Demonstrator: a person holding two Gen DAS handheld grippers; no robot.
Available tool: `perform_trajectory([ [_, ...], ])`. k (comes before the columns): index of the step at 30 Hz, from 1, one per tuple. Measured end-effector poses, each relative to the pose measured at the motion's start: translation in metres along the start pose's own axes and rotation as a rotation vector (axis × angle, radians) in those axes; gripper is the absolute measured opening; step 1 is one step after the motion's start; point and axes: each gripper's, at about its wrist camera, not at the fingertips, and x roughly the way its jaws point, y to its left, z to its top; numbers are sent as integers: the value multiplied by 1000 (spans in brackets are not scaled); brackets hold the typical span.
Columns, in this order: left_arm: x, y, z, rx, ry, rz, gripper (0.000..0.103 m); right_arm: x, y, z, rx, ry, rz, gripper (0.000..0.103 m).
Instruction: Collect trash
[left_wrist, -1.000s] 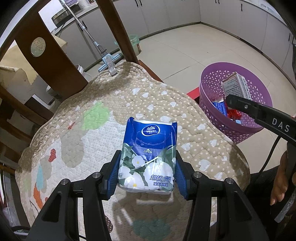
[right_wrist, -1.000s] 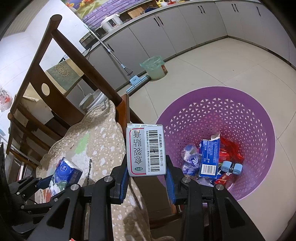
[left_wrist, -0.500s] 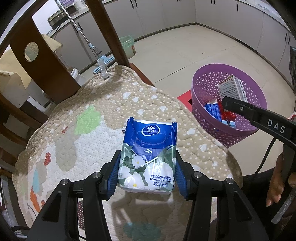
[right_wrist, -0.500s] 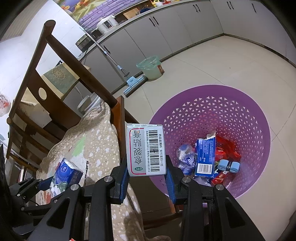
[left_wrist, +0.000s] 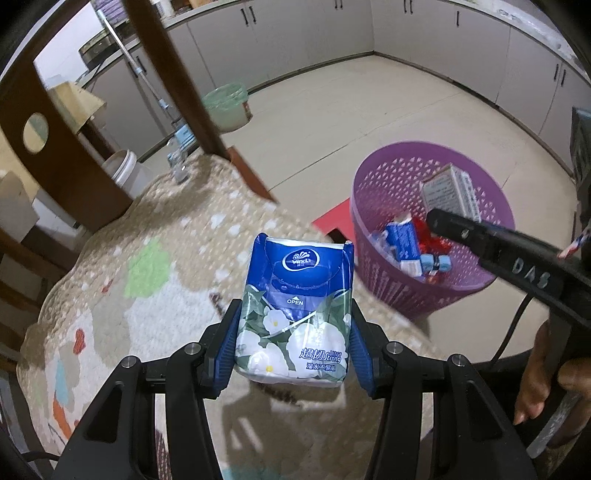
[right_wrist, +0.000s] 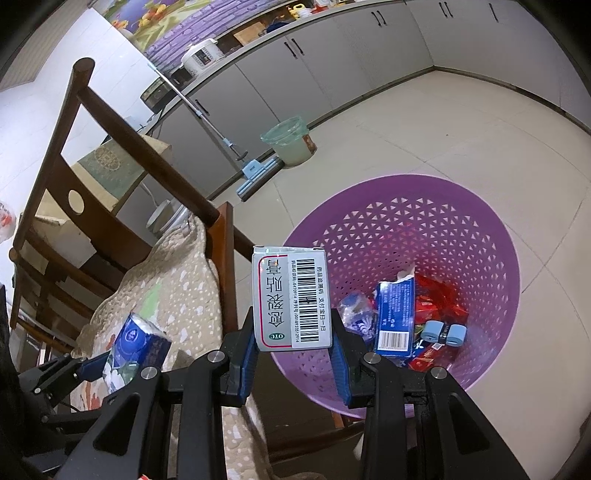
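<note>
My left gripper (left_wrist: 293, 338) is shut on a blue and white tissue pack (left_wrist: 297, 306), held above the quilted chair cushion (left_wrist: 147, 266). My right gripper (right_wrist: 291, 345) is shut on a grey medicine box (right_wrist: 291, 299) with a barcode, at the near rim of the purple basket (right_wrist: 487, 258). Several wrappers and a blue carton (right_wrist: 393, 319) lie in the basket's bottom. In the left wrist view the right gripper (left_wrist: 436, 218) and its box (left_wrist: 448, 194) hang over the basket (left_wrist: 388, 288). The right wrist view shows the tissue pack (right_wrist: 136, 350) low at the left.
A wooden chair back (right_wrist: 92, 162) rises behind the cushion. A mop (right_wrist: 255, 173) and a green bucket (right_wrist: 290, 142) stand by the grey cabinets (right_wrist: 332, 66). Tiled floor (right_wrist: 461, 129) lies open around the basket. A person's hand (left_wrist: 539, 373) holds the right gripper's handle.
The left gripper has carried the tissue pack across the cushion toward the basket side. The right gripper and box have stayed over the basket's near rim.
</note>
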Motion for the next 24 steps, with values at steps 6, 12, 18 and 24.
perform_trajectory([
  [6,-2,-10,26,32,-49,-29,52,-1,-14,15,24,-34,-66,37],
  [12,-10,-12,47,62,-92,-40,52,-18,-17,40,39,-99,-121,37],
  [18,-9,-13,60,76,-112,-25,52,-30,-23,64,25,-152,-158,37],
  [24,2,-18,65,55,-100,-35,52,-23,-35,57,21,-135,-178,37],
])
